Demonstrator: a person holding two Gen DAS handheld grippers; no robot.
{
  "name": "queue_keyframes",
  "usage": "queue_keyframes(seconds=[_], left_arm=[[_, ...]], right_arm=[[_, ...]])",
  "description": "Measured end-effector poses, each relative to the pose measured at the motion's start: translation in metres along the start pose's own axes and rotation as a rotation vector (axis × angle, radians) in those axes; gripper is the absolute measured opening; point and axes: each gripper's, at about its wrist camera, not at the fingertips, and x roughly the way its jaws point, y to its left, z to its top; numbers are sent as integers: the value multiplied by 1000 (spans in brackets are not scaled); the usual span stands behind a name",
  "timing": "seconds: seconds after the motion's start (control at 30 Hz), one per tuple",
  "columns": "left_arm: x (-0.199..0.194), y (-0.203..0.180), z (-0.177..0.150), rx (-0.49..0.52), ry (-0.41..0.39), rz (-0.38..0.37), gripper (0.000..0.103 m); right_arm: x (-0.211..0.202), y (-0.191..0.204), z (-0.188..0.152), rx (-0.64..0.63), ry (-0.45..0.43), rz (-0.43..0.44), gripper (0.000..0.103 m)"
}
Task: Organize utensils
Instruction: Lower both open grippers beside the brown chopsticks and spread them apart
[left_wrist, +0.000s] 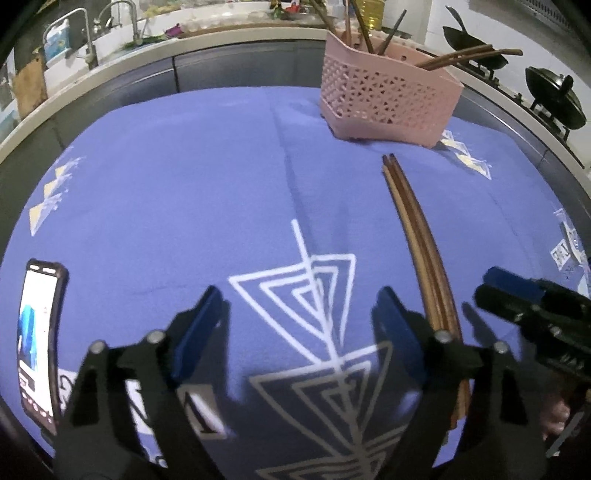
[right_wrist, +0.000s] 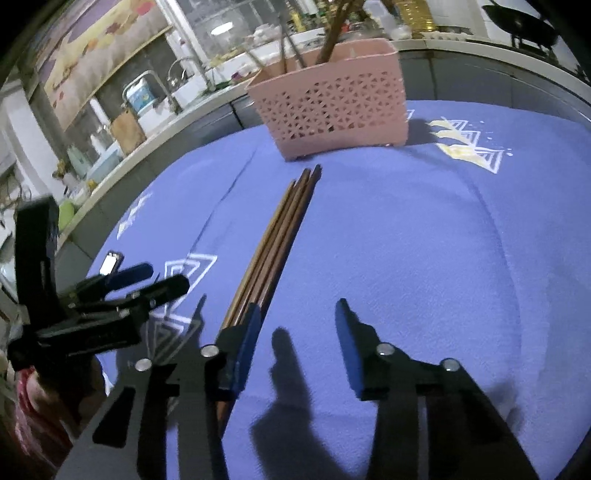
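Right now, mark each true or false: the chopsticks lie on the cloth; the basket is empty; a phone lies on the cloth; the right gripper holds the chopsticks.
1. The chopsticks lie bundled on the cloth. True.
2. The basket is empty. False: utensils stand in it.
3. A phone lies on the cloth. True.
4. The right gripper holds the chopsticks. False: they lie outside its left finger, nothing between its jaws.
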Motion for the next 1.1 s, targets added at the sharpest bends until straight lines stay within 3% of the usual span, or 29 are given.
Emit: queue_keyframes(seconds=[0.17,0.4,0.6,0.9,1.1], left_arm=[[2,1,1,-14,33,-74,63],[2,4,0,-32,27,-100,62],[2,10,1,-60,36,-100,62],[1,14,1,-55,41,-103,62],[0,11,0,-48,43,-111,62]], right_arm=[[6,21,-3,-106,18,-46,38],[13,40,-3,-194,19,-83,38],[18,61,-8,-350,-22,-201,38],[21,50,-8,-342,-13,-236,38],[14,24,-3,-255,-21,-255,38]])
